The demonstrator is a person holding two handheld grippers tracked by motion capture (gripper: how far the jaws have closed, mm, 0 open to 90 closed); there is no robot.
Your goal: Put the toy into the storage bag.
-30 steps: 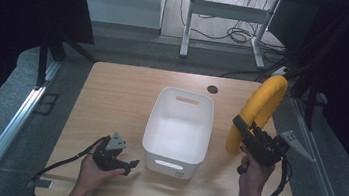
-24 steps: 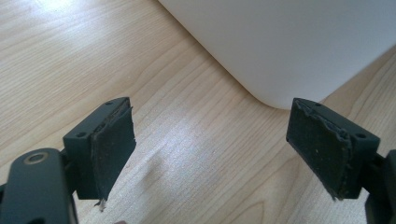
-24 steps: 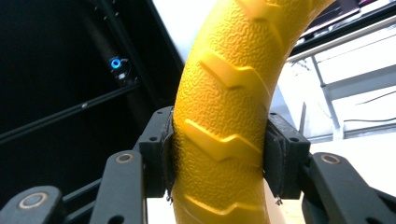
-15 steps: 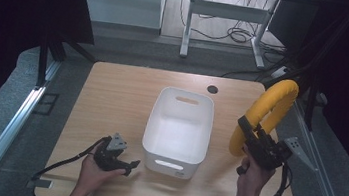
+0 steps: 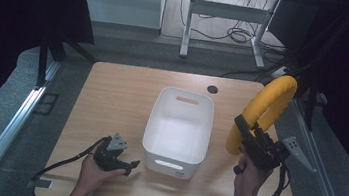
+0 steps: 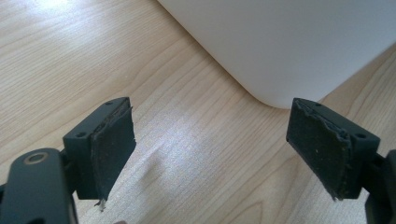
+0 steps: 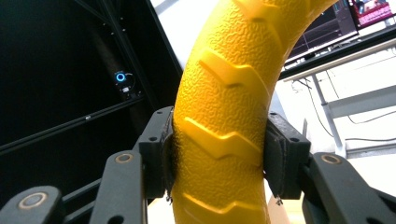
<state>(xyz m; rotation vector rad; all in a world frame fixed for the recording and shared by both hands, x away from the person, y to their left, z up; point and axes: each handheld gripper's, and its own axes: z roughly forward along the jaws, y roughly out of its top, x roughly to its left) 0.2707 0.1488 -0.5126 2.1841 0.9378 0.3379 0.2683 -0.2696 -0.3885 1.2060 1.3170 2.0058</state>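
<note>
So the right gripper has swung the yellow toy tire from edge-on to ring-side showing, clamped upright above its jaws. White bin sits just left of it, probably the drop spot; left gripper idles wide open.

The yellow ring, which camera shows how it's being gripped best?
The right gripper view: both pads press the yellow ring's treaded sides up close. The high view shows its whole arc in the right gripper, beside the white bin.

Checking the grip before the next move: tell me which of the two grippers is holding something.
The right gripper, shut on the yellow ring; the left gripper stands open over the table.
</note>
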